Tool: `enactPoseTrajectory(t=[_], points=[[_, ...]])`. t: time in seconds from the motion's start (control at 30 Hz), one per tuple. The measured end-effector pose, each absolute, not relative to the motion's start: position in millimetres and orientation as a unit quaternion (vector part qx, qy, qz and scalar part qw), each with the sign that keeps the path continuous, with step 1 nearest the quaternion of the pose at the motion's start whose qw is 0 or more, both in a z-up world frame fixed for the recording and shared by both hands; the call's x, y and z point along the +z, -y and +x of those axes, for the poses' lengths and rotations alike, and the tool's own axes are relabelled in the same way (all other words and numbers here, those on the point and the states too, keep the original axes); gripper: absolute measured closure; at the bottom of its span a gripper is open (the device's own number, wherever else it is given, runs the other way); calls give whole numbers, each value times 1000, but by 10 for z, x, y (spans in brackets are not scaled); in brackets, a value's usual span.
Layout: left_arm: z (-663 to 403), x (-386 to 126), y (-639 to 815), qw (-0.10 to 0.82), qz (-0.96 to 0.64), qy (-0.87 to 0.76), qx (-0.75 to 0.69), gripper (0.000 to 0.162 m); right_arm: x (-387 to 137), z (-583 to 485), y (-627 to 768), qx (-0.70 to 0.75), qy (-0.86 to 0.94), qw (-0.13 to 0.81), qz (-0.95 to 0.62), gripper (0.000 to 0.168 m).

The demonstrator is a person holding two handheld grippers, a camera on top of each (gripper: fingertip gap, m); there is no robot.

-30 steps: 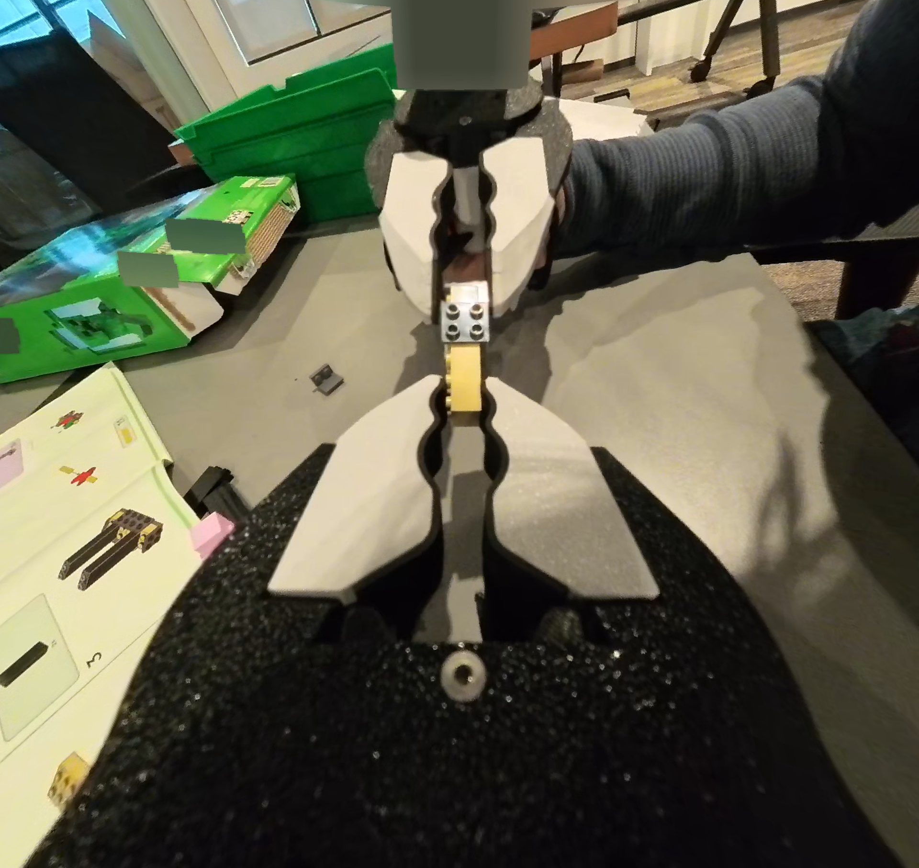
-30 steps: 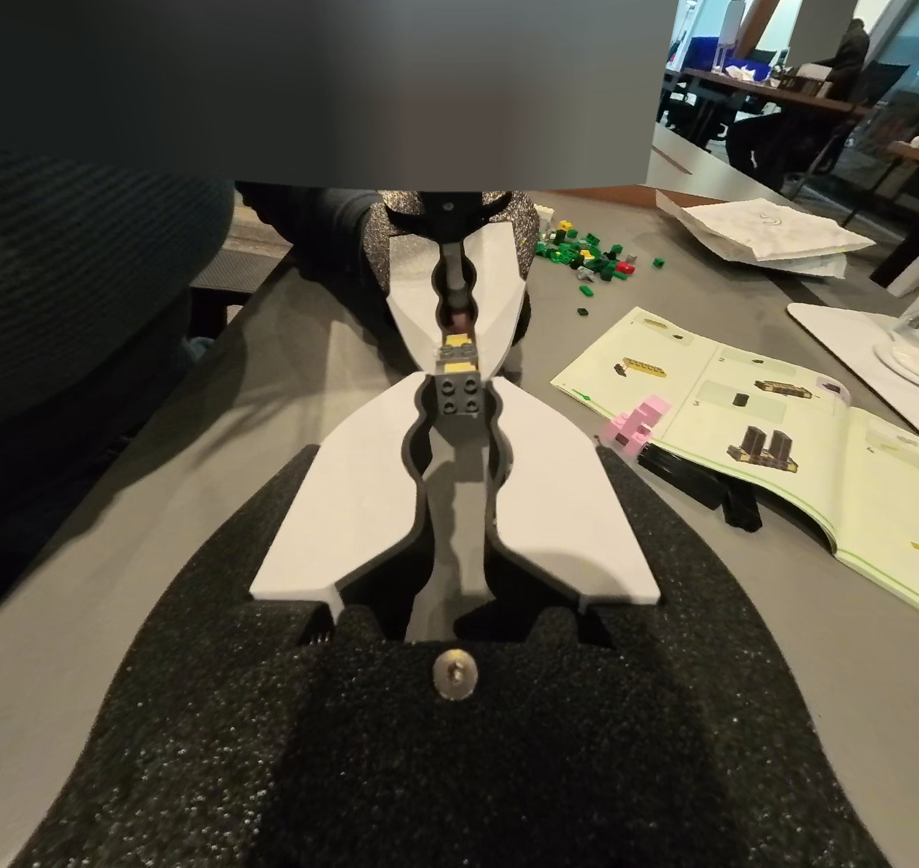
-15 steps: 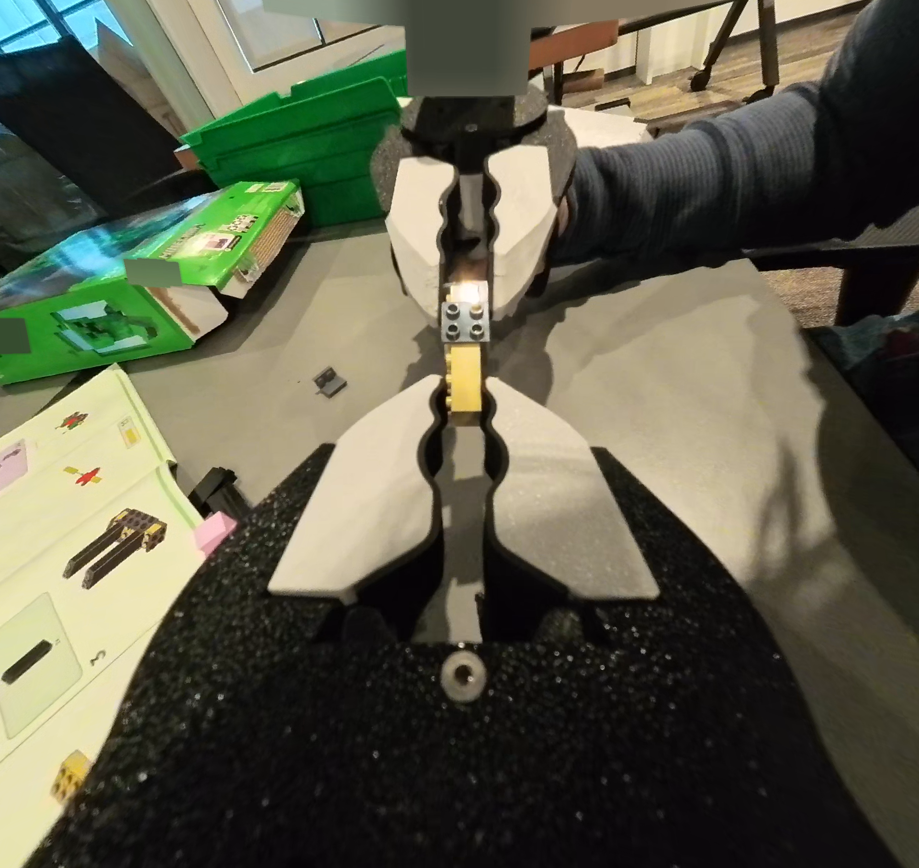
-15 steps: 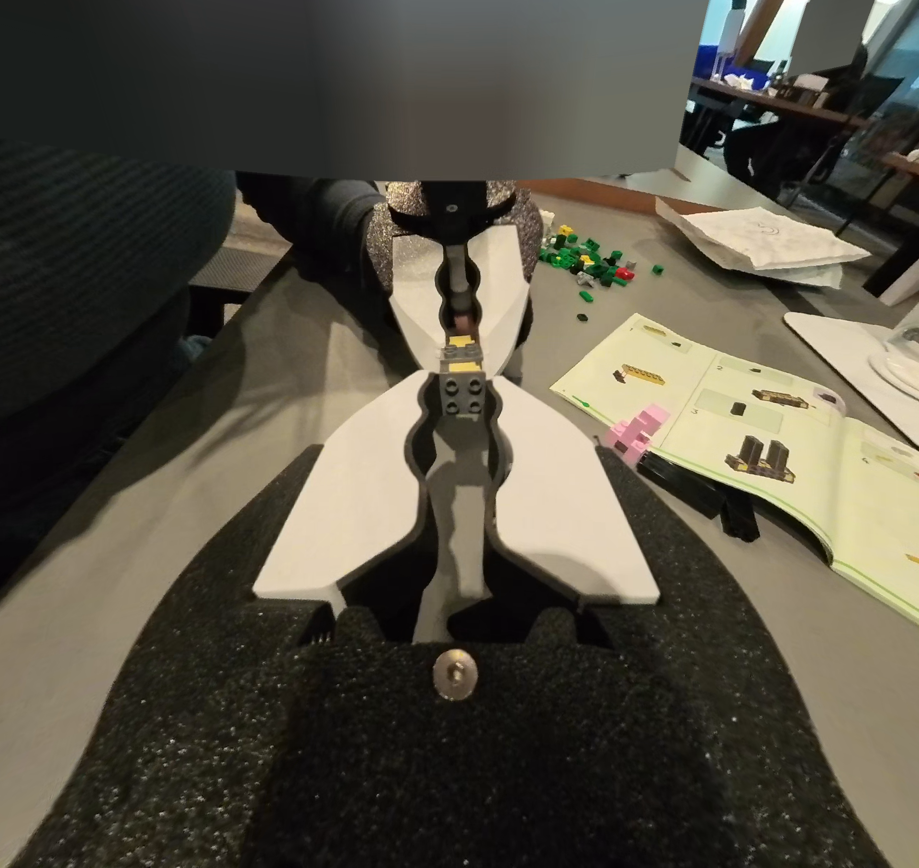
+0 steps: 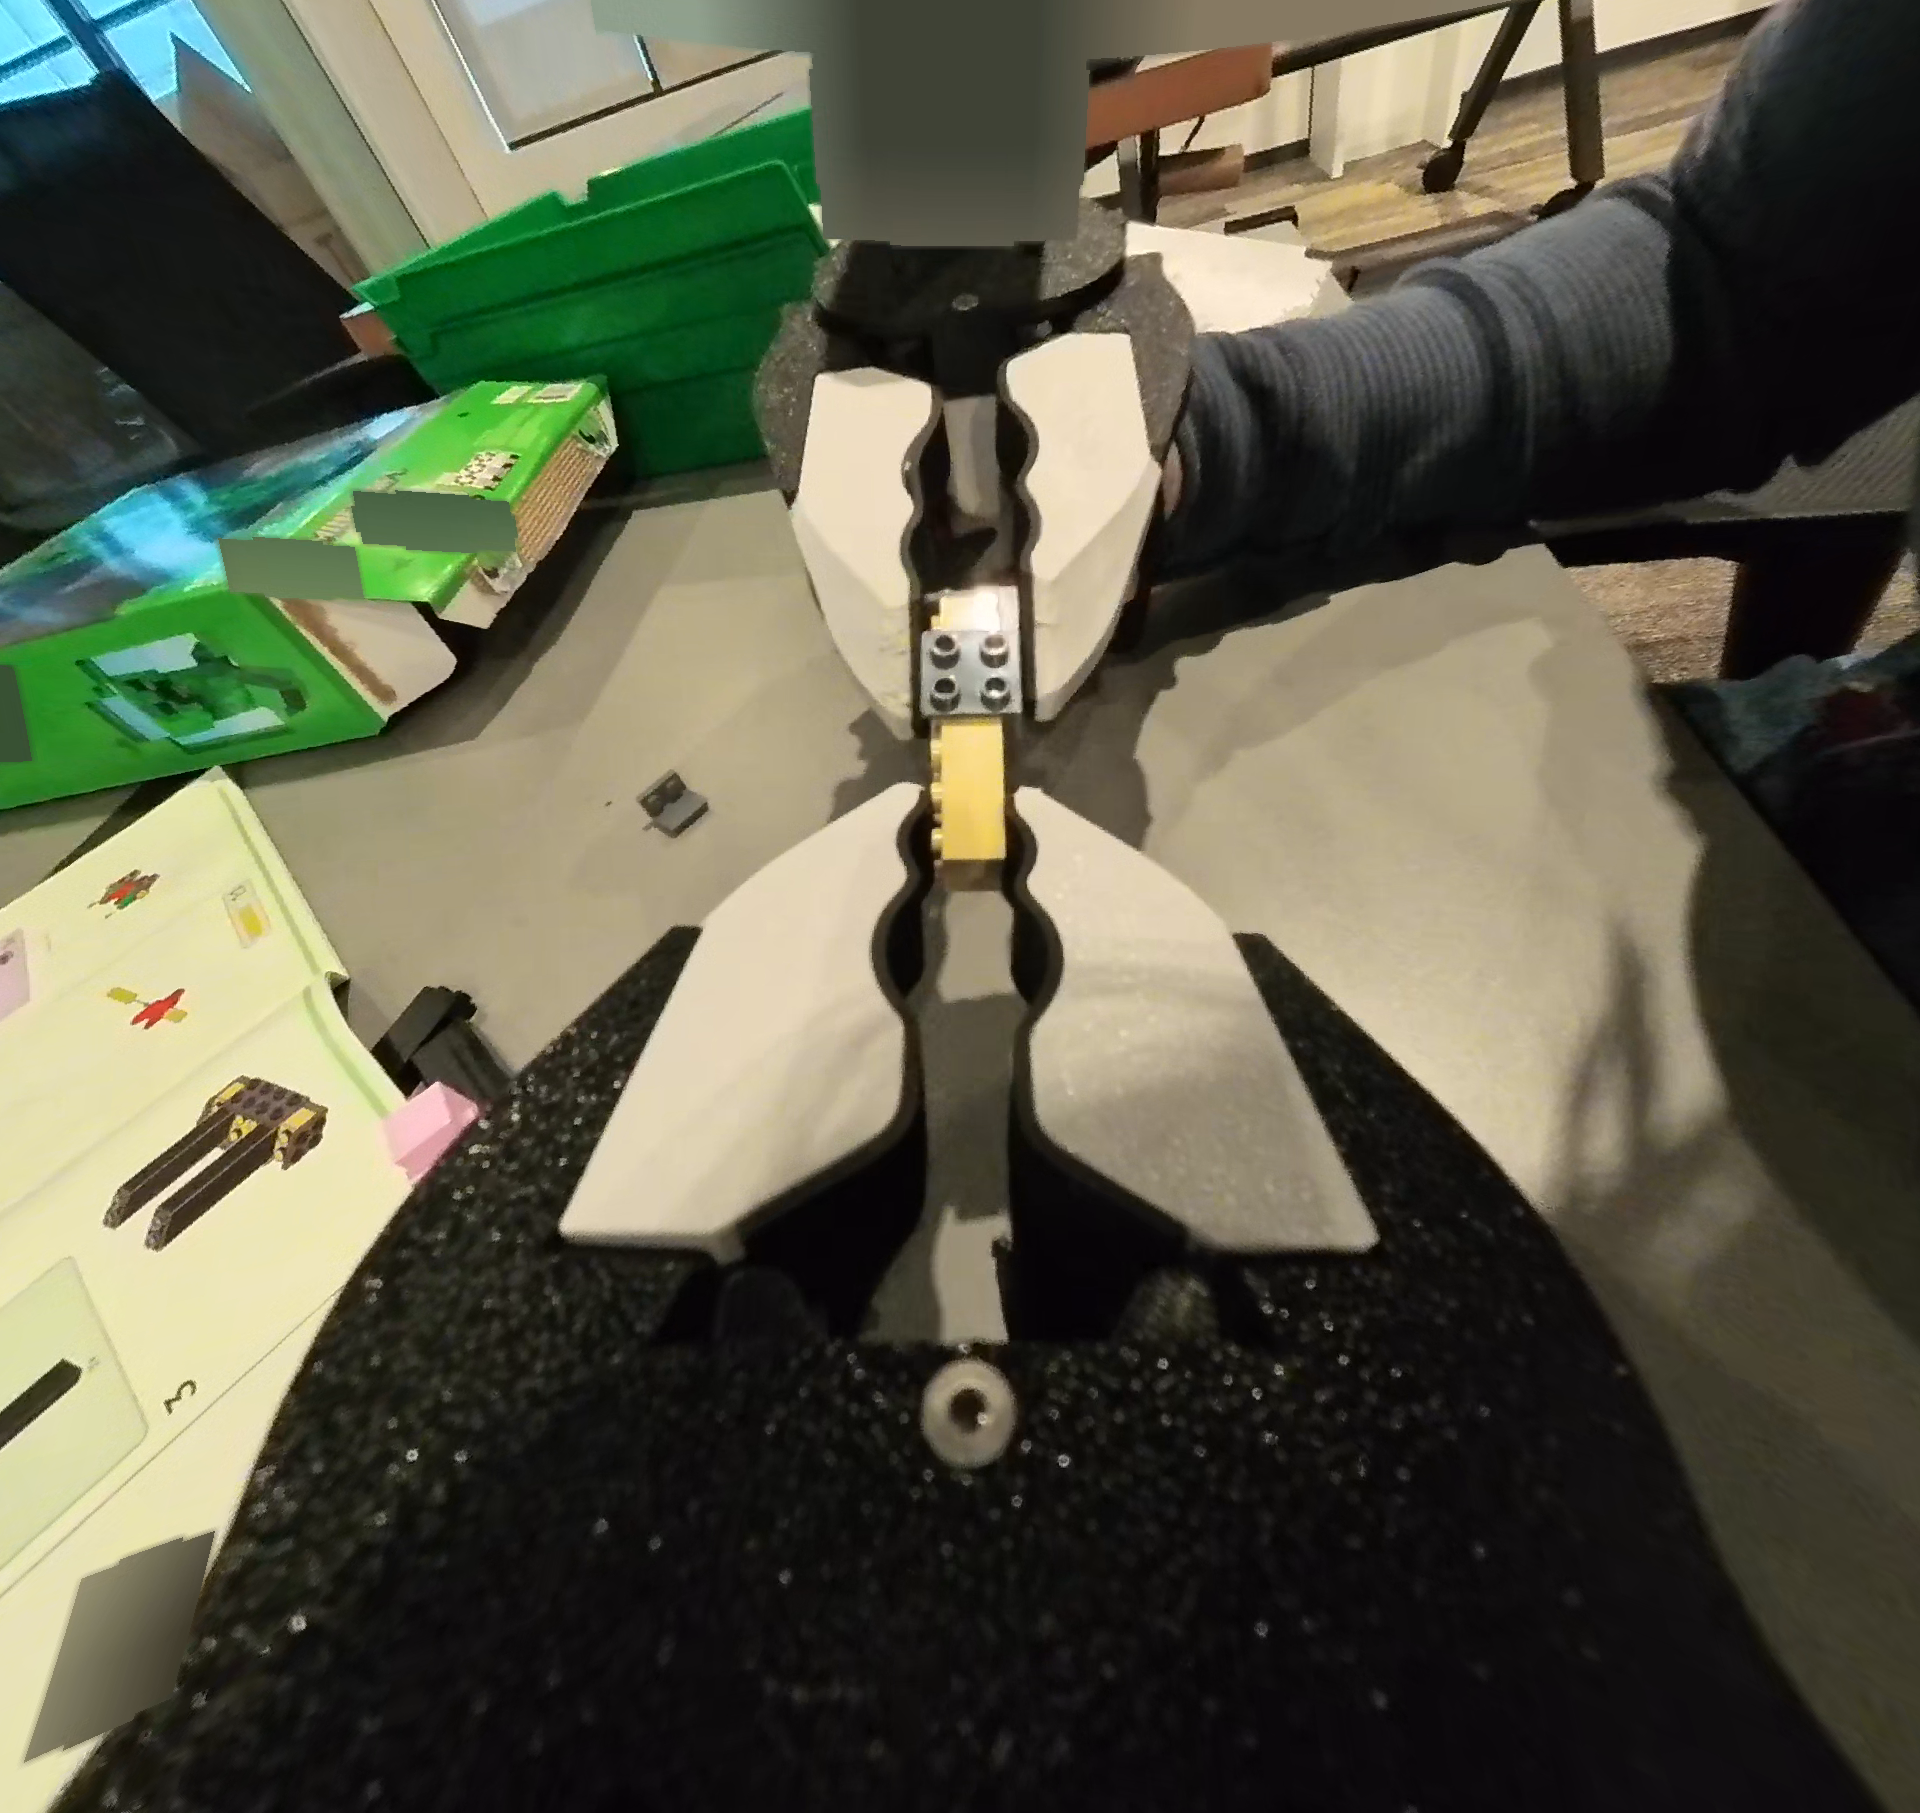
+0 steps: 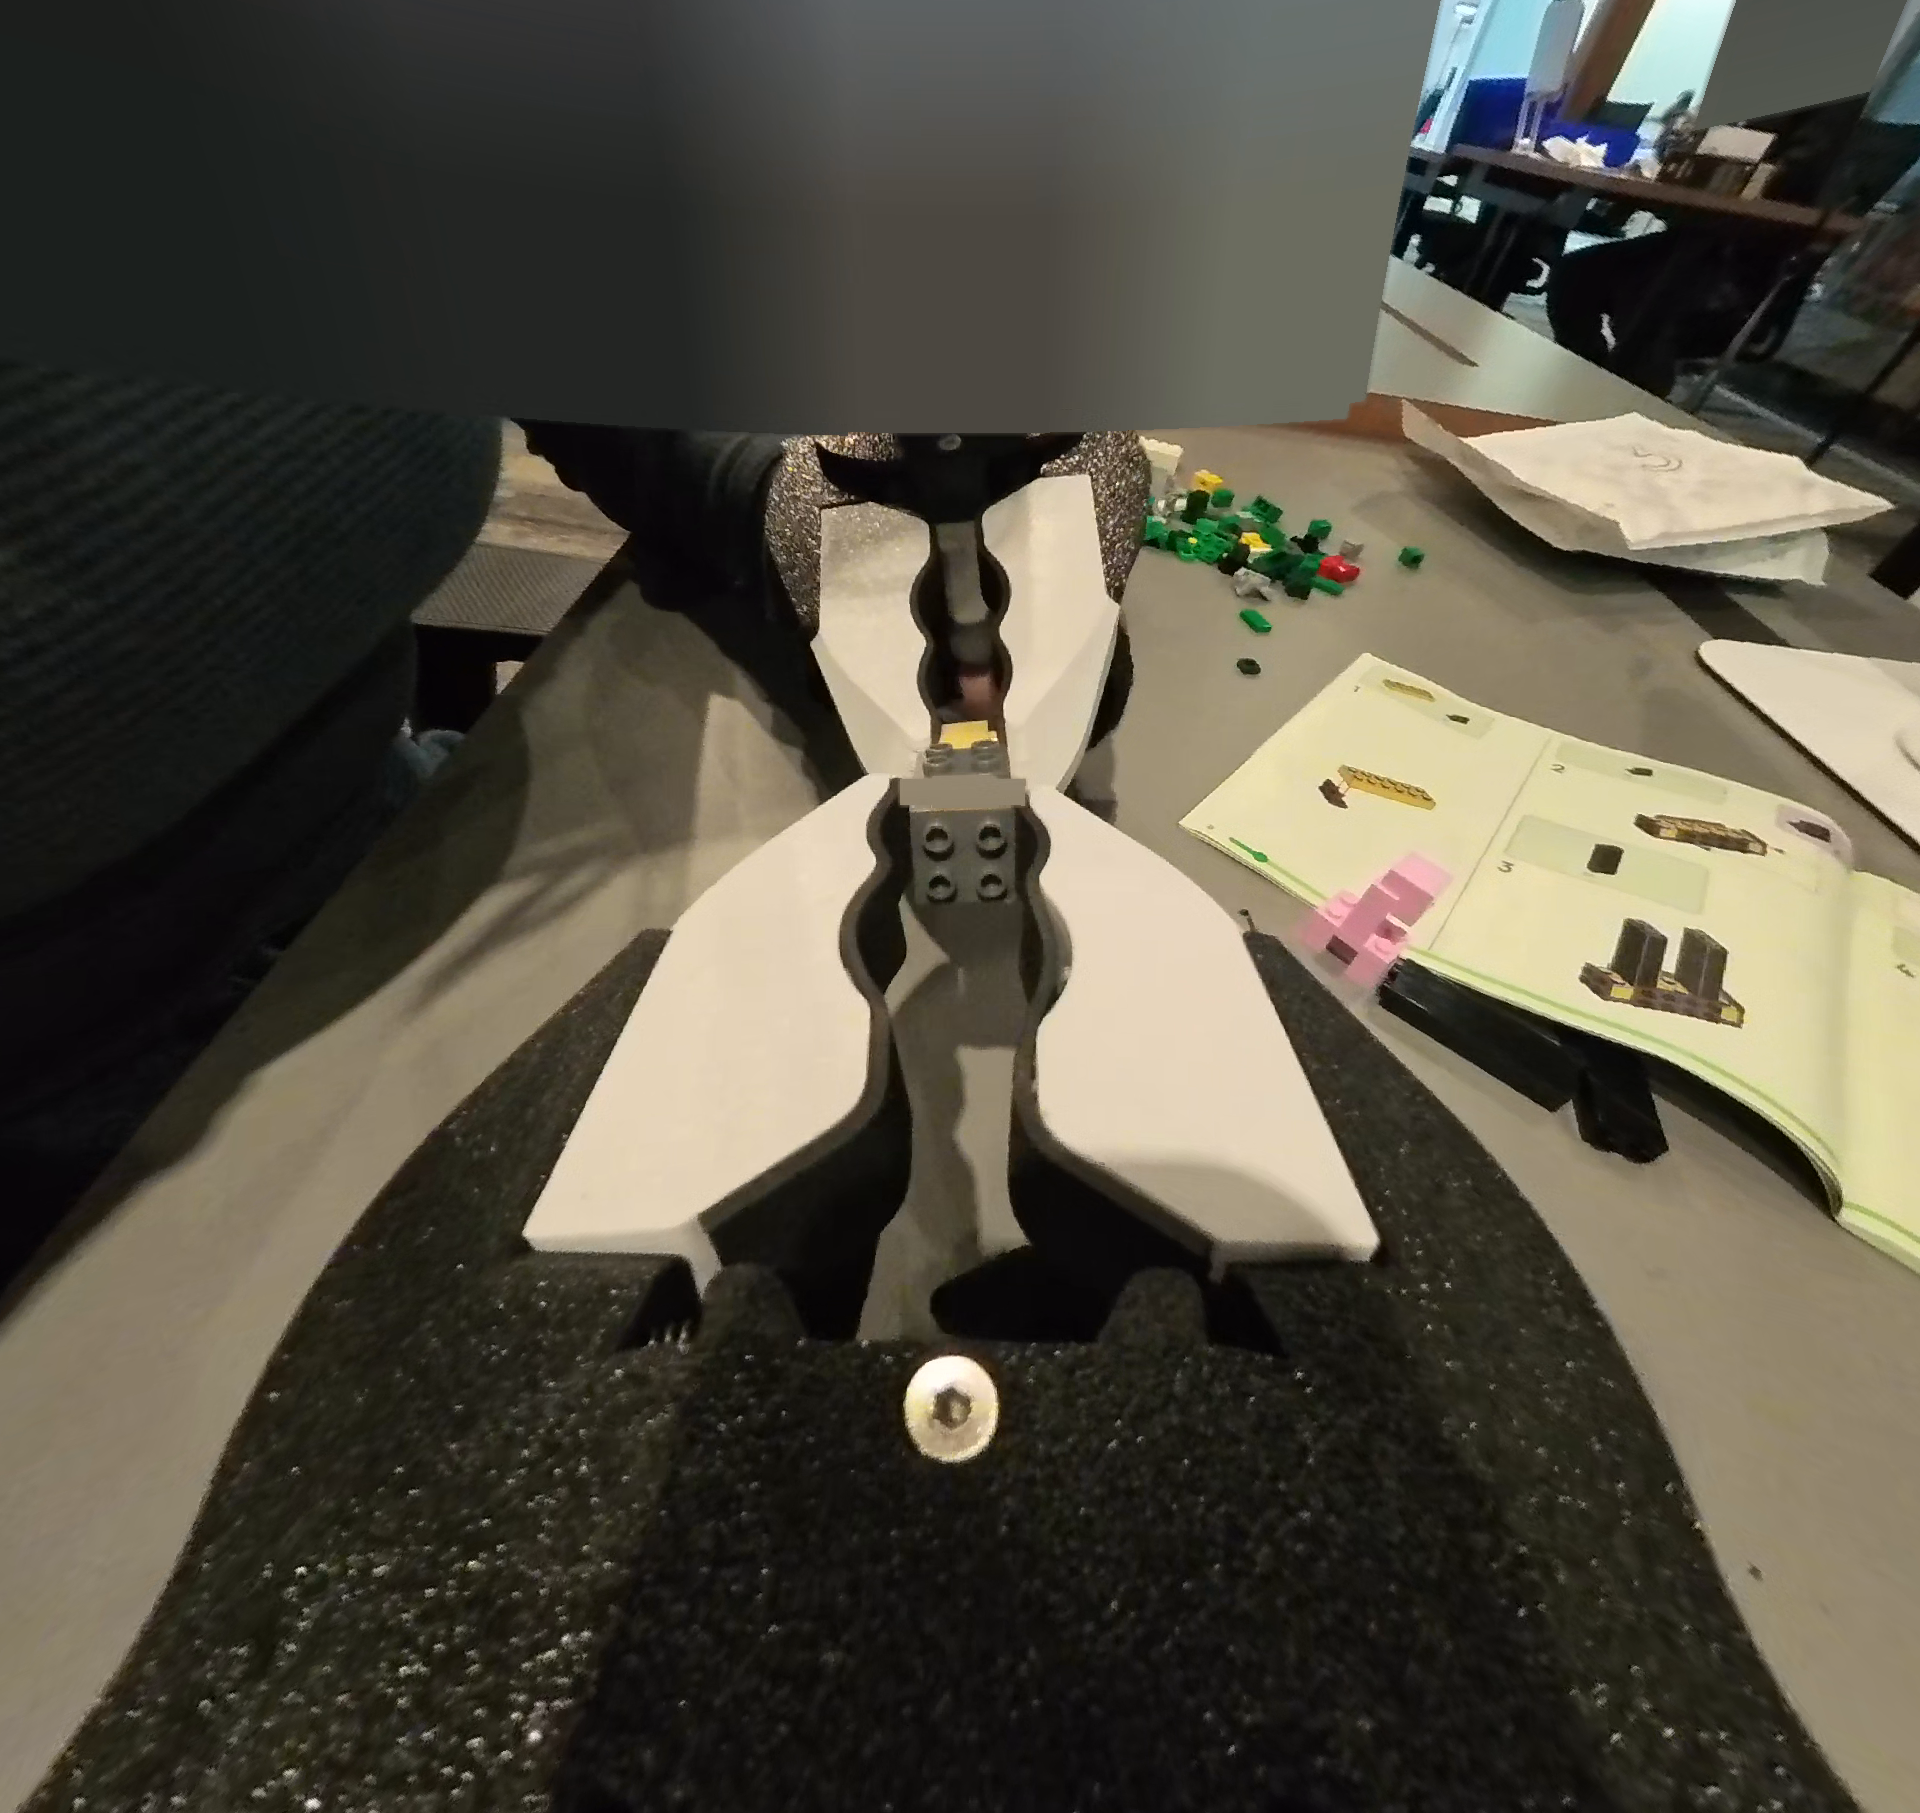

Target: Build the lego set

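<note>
My left gripper (image 5: 971,844) is shut on a yellow brick (image 5: 972,789), held above the grey table (image 5: 1403,828). My right gripper (image 6: 966,844) faces it tip to tip and is shut on a grey four-stud brick (image 6: 966,854). In the left wrist view the grey brick (image 5: 970,670) sits between the right gripper's fingers, its edge touching the far end of the yellow brick. In the right wrist view the yellow brick (image 6: 966,735) shows just beyond the grey one, between the left gripper's fingers.
An open instruction booklet (image 6: 1621,890) lies to one side with a pink brick piece (image 6: 1371,911) and black bricks (image 6: 1507,1036) by it. A heap of loose green bricks (image 6: 1247,537) lies farther off. A green set box (image 5: 239,610), green bins (image 5: 592,309) and a small dark piece (image 5: 673,799) show in the left wrist view. My left and right fingertips are right by each other.
Both grippers stay shut on their bricks and pressed tip to tip. The pair has shifted only slightly; the bricks keep the same contact.
</note>
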State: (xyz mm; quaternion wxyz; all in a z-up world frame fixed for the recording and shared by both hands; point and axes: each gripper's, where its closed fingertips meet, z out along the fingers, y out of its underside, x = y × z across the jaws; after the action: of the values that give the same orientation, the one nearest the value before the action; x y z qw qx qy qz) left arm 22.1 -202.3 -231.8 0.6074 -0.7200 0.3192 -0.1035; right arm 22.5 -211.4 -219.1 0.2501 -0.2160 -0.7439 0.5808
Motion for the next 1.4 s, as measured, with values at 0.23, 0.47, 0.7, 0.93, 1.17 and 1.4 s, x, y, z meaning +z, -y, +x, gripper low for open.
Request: enactPoseTrajectory(t=[0.23, 0.47, 0.7, 0.93, 1.17, 1.4], points=[[234, -2327, 2034, 605, -720, -321, -107, 151, -2216, 242, 2124, 569, 754, 248, -215, 150], [197, -2332, 2017, 607, -721, -316, -105, 151, -2245, 187, 2077, 566, 748, 257, -230, 137], [207, -2345, 2017, 604, -723, -320, -104, 151, -2235, 206, 2058, 567, 748, 260, -226, 144], [214, -2320, 2024, 608, -719, -317, -110, 151, -2208, 241, 2078, 570, 750, 262, -210, 151], [201, -2338, 2017, 606, -722, -316, -108, 150, -2217, 221, 2034, 577, 742, 253, -229, 137], [181, -2331, 2013, 607, -722, -313, -108, 151, -2174, 264, 2006, 584, 739, 252, -222, 152]])
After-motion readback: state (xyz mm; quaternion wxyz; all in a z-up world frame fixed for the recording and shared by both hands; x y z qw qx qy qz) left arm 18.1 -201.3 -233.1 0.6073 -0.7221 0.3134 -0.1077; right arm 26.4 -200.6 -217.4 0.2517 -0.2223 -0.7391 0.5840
